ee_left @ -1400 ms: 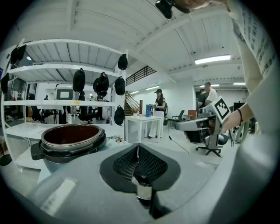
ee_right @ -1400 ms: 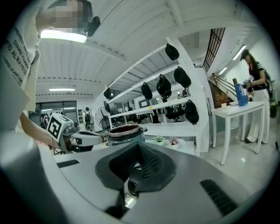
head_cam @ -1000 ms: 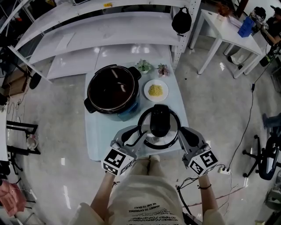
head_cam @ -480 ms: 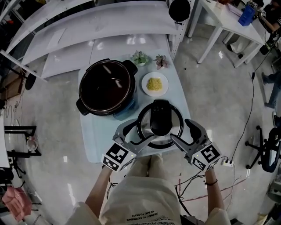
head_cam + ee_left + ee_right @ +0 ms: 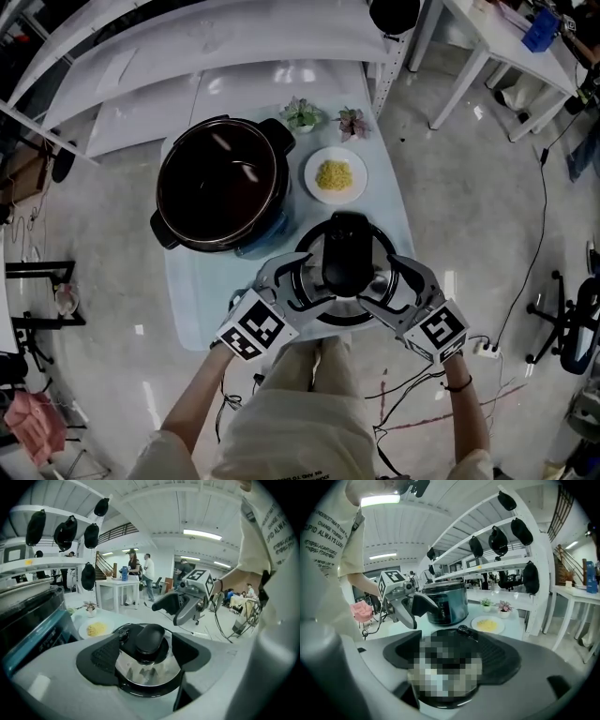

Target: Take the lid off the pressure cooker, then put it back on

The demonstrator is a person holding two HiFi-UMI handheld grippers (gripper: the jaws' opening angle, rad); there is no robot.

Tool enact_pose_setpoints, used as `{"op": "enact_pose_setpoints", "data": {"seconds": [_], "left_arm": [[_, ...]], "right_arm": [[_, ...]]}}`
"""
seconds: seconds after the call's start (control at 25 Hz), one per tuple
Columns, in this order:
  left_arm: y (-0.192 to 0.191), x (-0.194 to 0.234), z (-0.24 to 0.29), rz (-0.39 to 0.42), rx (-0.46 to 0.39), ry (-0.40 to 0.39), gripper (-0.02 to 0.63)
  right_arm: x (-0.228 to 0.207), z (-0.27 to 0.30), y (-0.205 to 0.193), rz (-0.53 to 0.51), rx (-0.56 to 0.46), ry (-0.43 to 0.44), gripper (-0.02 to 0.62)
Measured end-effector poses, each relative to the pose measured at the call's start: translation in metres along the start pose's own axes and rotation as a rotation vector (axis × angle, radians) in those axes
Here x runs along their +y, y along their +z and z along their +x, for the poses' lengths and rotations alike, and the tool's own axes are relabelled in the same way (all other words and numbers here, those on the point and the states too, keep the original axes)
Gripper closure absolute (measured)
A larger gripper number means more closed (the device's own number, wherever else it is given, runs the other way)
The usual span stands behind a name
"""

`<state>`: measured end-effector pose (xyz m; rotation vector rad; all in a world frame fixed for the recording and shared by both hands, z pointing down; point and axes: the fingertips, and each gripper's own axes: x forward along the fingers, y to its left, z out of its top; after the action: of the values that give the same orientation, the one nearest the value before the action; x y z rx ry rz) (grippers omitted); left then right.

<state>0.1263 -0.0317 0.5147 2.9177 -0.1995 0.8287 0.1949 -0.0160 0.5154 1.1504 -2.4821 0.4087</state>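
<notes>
Pale blue tabletop (image 5: 192, 300) carries everything. Nearest, the round steel lid with a black knob (image 5: 345, 267) rests at its near edge. The left gripper (image 5: 289, 286) and right gripper (image 5: 392, 286) flank it, jaws just opened wide, the rim between them but unpinched. Removal looks finished; next they'd need to clamp again and carry it onto the open dark pressure cooker (image 5: 220, 183) beyond. Farthest, white shelving (image 5: 234, 47).

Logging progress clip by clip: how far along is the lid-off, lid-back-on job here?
Done: the lid is off; the pressure cooker stands open and the lid rests on the table in front of it. In hand: the left tongs and right tongs flank the lid; their jaws have just been opening, and the pads look clear of it. Left: regrip the lid and set it back on the pressure cooker.
</notes>
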Motion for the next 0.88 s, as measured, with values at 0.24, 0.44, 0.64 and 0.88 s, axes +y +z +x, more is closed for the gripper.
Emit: {"op": "enact_pose_setpoints", "data": {"seconds": [0.24,0.44,0.64,0.88], "left_arm": [[-0.013,-0.006,0.023,0.074,0.077,-0.051,0.275],[-0.019,-0.005,0.040,0.113,0.104,-0.085,0.275],[-0.020,-0.003,0.054,0.152,0.120,-0.113,0.275],[-0.023,0.000,0.058,0.184,0.126,-0.150,0.275]], "right_arm": [[0.004,0.022,-0.014,-0.070,0.069,0.109,0.241],[0.001,0.035,-0.022,-0.129,0.086,0.176,0.241],[-0.002,0.045,-0.027,-0.172,0.090,0.215,0.242],[0.002,0.049,-0.028,-0.227,0.110,0.295,0.242]]}}
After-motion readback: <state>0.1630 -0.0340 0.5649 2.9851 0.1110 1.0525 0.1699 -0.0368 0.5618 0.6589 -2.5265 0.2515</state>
